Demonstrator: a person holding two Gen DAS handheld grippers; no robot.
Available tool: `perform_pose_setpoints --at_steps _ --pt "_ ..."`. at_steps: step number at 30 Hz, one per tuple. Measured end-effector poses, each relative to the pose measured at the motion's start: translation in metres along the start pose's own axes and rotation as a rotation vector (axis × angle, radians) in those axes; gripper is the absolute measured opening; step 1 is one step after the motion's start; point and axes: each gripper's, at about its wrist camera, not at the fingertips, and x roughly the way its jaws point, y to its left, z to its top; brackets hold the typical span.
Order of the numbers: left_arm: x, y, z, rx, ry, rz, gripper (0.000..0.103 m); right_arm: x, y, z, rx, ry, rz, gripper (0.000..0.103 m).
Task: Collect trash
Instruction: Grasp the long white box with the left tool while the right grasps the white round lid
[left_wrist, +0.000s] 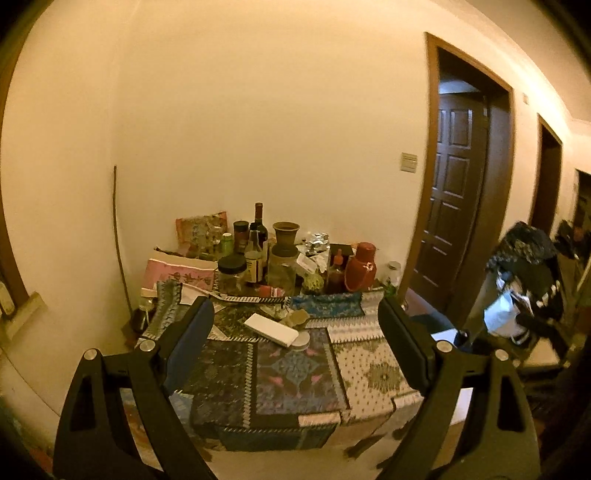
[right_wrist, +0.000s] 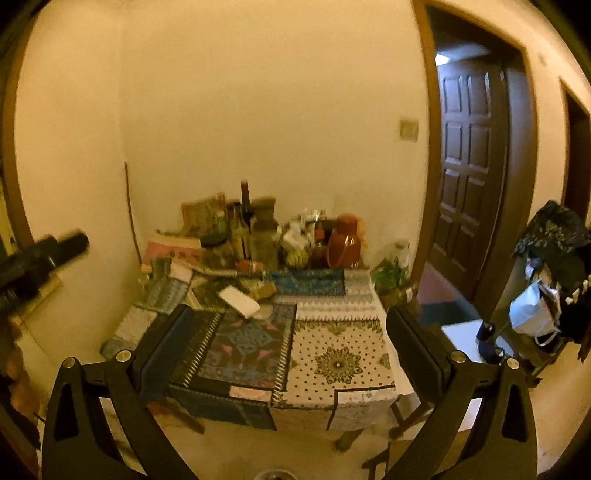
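A small table under a patchwork cloth (left_wrist: 295, 369) (right_wrist: 332, 362) stands in the room's corner. On it lie a flat white box (left_wrist: 271, 329) (right_wrist: 239, 301), a crumpled brownish wrapper (left_wrist: 299, 317) (right_wrist: 264, 290) just behind the box, and crumpled foil (left_wrist: 317, 242) at the back. My left gripper (left_wrist: 297, 332) hangs in the air short of the table's front edge, open with nothing between its fingers. My right gripper (right_wrist: 291, 343) is likewise open and empty, also short of the table. The left gripper's body (right_wrist: 44, 254) shows blurred at the left edge of the right wrist view.
Bottles, jars, a clay vase (left_wrist: 285, 238) and a red thermos (left_wrist: 362, 267) crowd the table's back half. A dark wooden door (left_wrist: 458, 192) stands ajar on the right. Further right are a chair piled with clothes (left_wrist: 524, 254), a white bag (right_wrist: 532, 314) and a low white table (right_wrist: 465, 336).
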Motion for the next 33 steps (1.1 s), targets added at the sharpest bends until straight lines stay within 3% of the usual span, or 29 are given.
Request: perform_pose_setpoints --at_steps 10,15,20,26,33 --pt "0.07 -0.013 0.008 -0.029 0.049 0.098 0.09 0.086 -0.025 0.008 -0.055 0.177 0.052 0.103" --pt "0.106 -0.004 0.004 -0.037 0.103 0.121 0.09 0.121 -0.03 0.016 -0.034 0.234 0.071 0.103" --pt "0.156 0.019 0.003 -0.045 0.17 0.119 0.09 0.158 -0.026 0.027 -0.027 0.292 0.028 0.103" --pt "0.239 0.051 0.004 -0.063 0.267 0.061 0.09 0.205 -0.018 0.037 0.013 0.324 0.015 0.103" --pt "0.354 0.079 -0.015 -0.106 0.442 0.048 0.09 0.261 -0.017 0.045 0.139 0.357 0.029 0.103"
